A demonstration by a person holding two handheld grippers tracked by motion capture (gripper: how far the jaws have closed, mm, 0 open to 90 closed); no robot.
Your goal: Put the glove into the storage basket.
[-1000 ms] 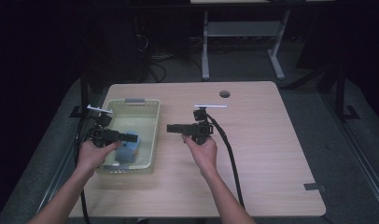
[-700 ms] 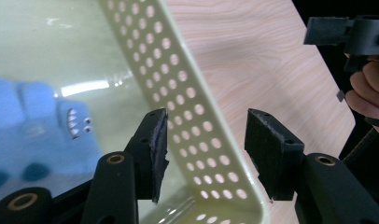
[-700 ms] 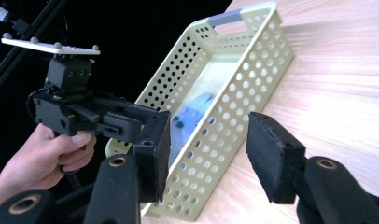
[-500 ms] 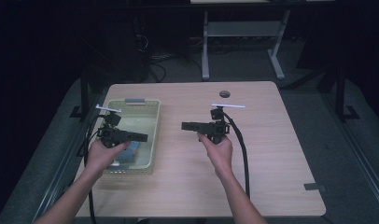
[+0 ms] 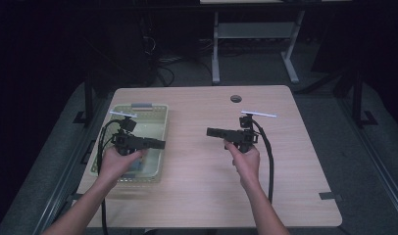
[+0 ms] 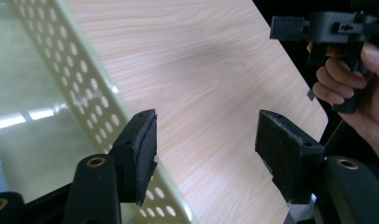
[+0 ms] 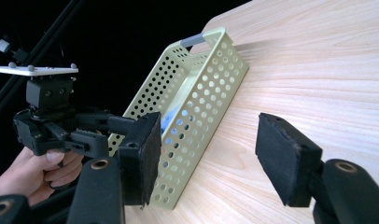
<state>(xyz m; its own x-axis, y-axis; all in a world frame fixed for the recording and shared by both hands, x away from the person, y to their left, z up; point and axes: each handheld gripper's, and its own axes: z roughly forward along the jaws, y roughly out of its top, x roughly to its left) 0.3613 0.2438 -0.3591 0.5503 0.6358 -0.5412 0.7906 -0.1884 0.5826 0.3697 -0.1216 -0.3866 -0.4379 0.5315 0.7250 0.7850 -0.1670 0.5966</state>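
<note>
Overhead, a pale wood-grain desk (image 5: 197, 196) with a round cable hole (image 5: 236, 98) stands in a dark room, a white-legged table frame (image 5: 251, 44) visible at the upper centre. Compared with a second ago, the two hands have moved apart, the right gripper (image 5: 212, 131) now at frame centre-right over bare wood and the left gripper (image 5: 159, 144) above the basket (image 5: 158, 110) at left; both have just been opening, jaws apart with nothing between them. Count: two grippers, one perforated green basket, one blue object (image 5: 138, 164) inside it.
</note>
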